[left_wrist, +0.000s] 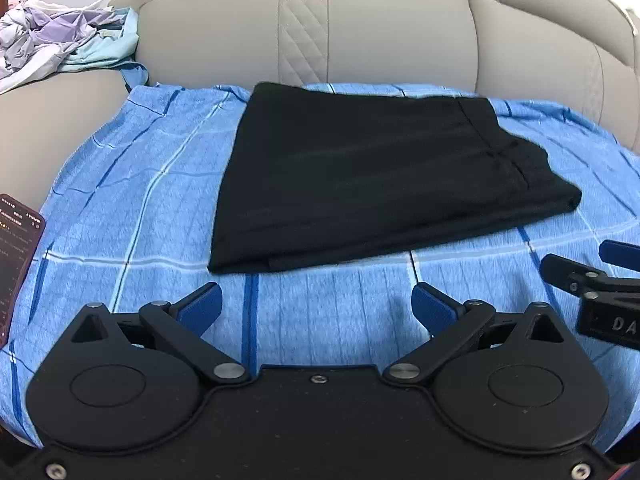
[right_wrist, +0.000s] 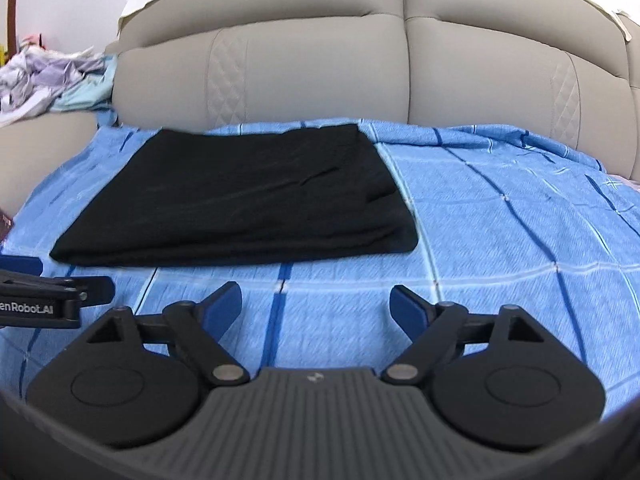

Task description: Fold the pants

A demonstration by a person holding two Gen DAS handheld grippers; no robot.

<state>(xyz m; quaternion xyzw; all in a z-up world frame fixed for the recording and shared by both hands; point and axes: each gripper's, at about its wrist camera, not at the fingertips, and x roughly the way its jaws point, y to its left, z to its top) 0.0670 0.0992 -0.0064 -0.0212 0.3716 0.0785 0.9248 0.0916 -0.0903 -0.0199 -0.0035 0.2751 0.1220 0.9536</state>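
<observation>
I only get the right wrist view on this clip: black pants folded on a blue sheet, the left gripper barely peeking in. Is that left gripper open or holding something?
Observer: The left gripper is open and empty, short of the pants.
Operator: Anything lying beyond the pants' left side?
Observer: A phone with a lit screen lies at the left edge of the blue sheet.
Operator: Any seam detail on the pants?
Observer: A stitched band runs along their right end; waistband or hem, I cannot tell.
</observation>
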